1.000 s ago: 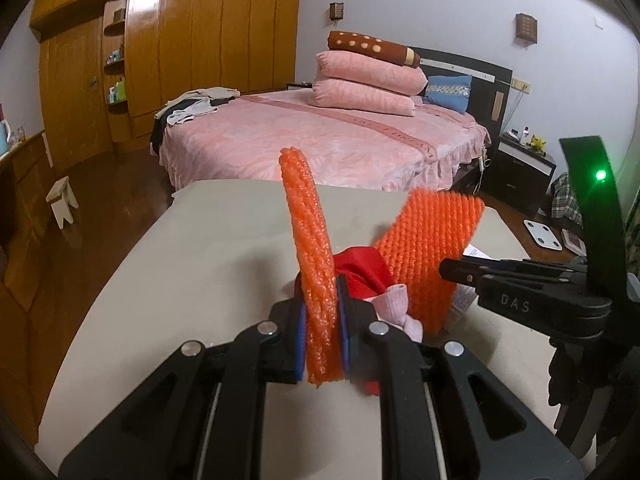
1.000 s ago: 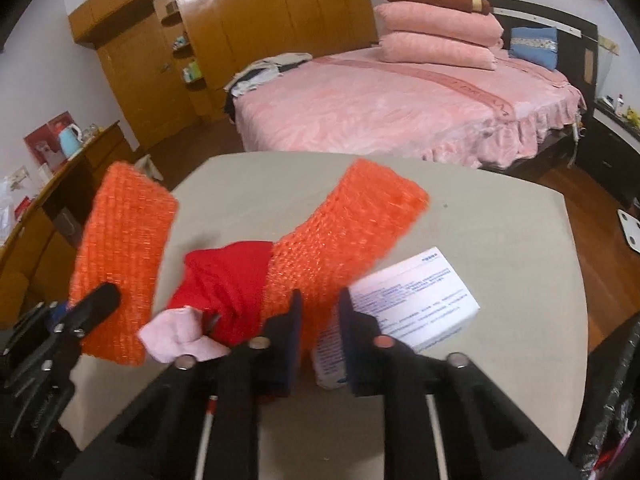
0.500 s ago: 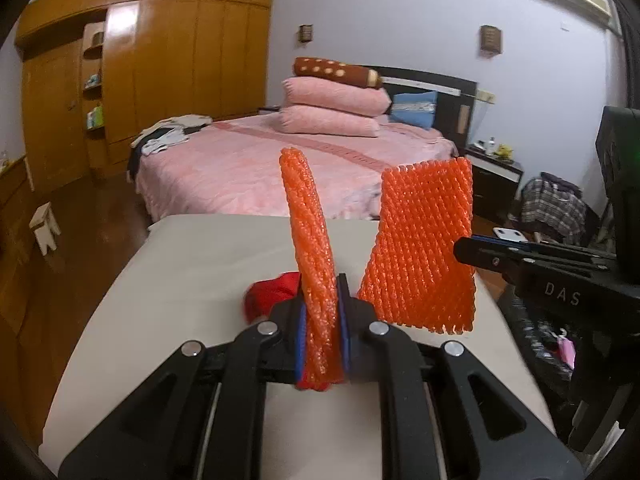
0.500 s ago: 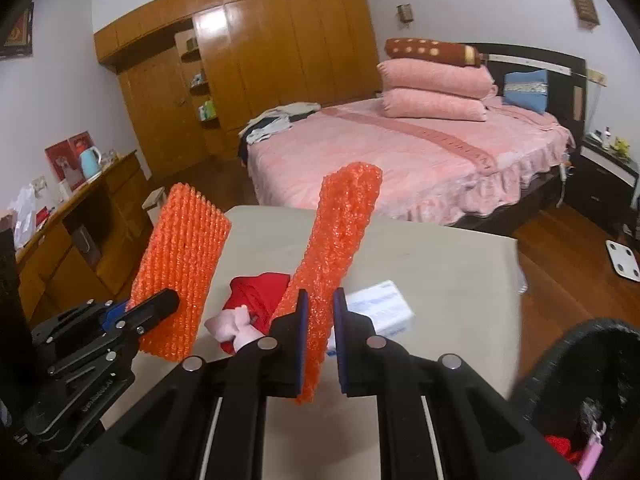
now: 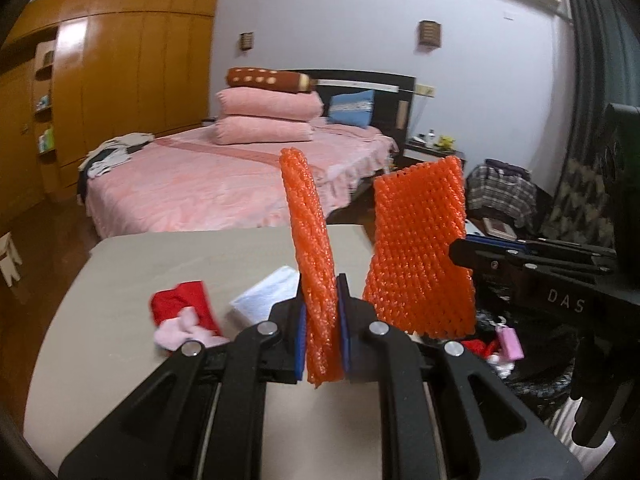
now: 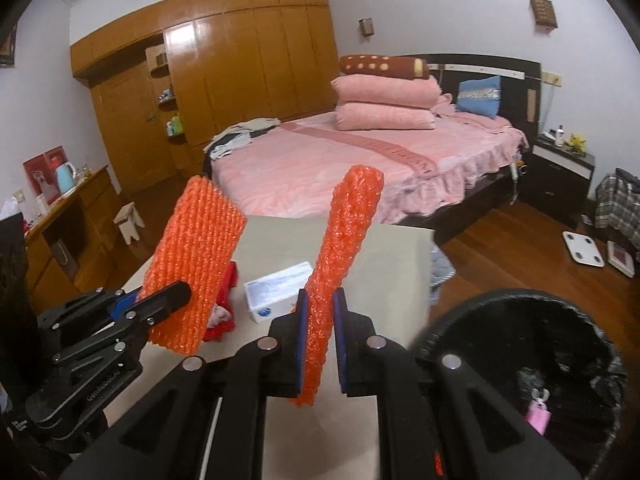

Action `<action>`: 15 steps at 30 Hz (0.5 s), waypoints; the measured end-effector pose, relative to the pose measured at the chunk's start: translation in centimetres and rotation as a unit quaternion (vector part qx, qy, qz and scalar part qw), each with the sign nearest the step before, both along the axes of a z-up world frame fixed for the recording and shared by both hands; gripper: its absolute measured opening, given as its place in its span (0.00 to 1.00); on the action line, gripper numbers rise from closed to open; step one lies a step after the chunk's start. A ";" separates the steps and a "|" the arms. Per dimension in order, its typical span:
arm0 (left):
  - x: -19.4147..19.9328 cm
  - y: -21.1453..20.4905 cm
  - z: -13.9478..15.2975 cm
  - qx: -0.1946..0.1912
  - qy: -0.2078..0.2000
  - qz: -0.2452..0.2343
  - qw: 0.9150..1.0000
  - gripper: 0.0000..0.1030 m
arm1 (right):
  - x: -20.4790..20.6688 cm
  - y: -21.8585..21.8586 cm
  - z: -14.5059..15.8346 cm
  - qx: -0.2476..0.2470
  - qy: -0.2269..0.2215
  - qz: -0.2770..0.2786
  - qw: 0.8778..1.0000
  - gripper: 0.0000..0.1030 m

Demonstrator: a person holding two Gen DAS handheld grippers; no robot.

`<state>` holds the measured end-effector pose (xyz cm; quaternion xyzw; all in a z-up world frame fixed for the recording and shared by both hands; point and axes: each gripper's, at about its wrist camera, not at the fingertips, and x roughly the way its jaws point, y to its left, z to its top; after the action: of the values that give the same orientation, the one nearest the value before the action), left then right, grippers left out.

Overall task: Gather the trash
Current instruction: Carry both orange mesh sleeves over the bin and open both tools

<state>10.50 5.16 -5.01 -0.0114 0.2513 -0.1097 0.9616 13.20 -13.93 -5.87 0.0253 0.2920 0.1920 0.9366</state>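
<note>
Each of your grippers pinches its own orange foam-mesh sleeve, both lifted off the beige table [image 6: 400,280]. The left gripper [image 5: 322,312] clamps the left-hand orange foam-mesh sleeve [image 5: 310,248] edge-on. The right gripper [image 6: 320,320] clamps the right-hand orange foam-mesh sleeve [image 6: 344,248] near its lower end.

To finish this step well, carry both sleeves past the table's right edge until they hang over the mouth of the black bin [image 6: 472,308], then let go; the foam is light and may cling to the pads, so spread the jaws wide.

Only the right wrist view shows the bin's whole rim and its place beside the table's right edge. The left wrist view shows the red cloth [image 5: 184,300], pale pink scrap [image 5: 180,326] and white box [image 5: 268,292] lying unobstructed on the table.
</note>
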 end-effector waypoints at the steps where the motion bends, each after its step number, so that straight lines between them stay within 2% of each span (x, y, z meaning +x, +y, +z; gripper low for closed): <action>1: 0.0 -0.5 0.0 0.000 0.000 -0.005 1.000 0.12 | -0.2 -0.5 0.1 -0.001 -0.001 -0.004 1.000 0.12; 15: 0.9 -8.7 -0.7 -0.002 0.007 -0.094 0.996 0.12 | -2.6 -8.4 -0.1 -0.016 0.000 -0.083 0.996 0.12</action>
<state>11.38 -3.51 -5.72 0.0097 0.2577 -0.2003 0.9452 10.61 -22.37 -5.93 0.0345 0.2917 0.1092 0.9496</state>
